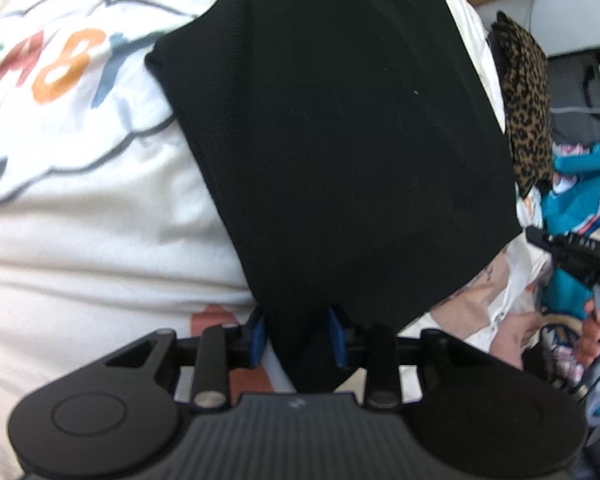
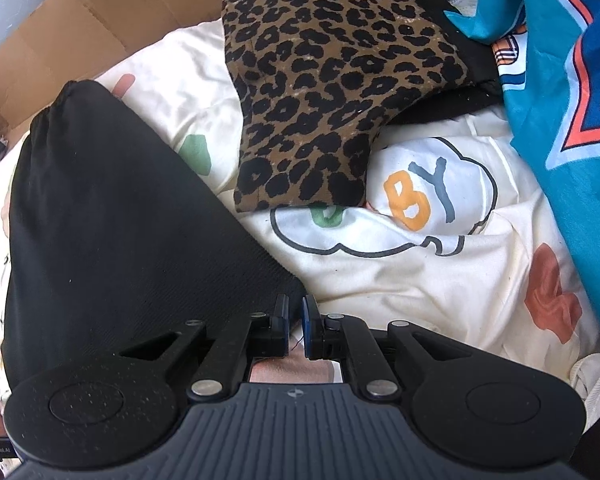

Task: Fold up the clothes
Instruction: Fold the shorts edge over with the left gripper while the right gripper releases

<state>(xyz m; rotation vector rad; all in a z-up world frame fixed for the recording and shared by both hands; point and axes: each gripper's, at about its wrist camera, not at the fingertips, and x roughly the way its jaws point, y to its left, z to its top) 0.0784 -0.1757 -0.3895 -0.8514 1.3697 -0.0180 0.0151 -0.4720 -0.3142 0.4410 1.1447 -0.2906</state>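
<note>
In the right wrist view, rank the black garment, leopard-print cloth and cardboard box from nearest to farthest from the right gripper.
1. black garment: its corner lies right at the right gripper, spreading left.
2. leopard-print cloth: farther ahead, on the cream printed bedding.
3. cardboard box: farthest, upper left behind the bedding.

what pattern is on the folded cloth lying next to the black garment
Leopard print, black spots on brown, on the folded cloth; clearest in the right wrist view.
</note>
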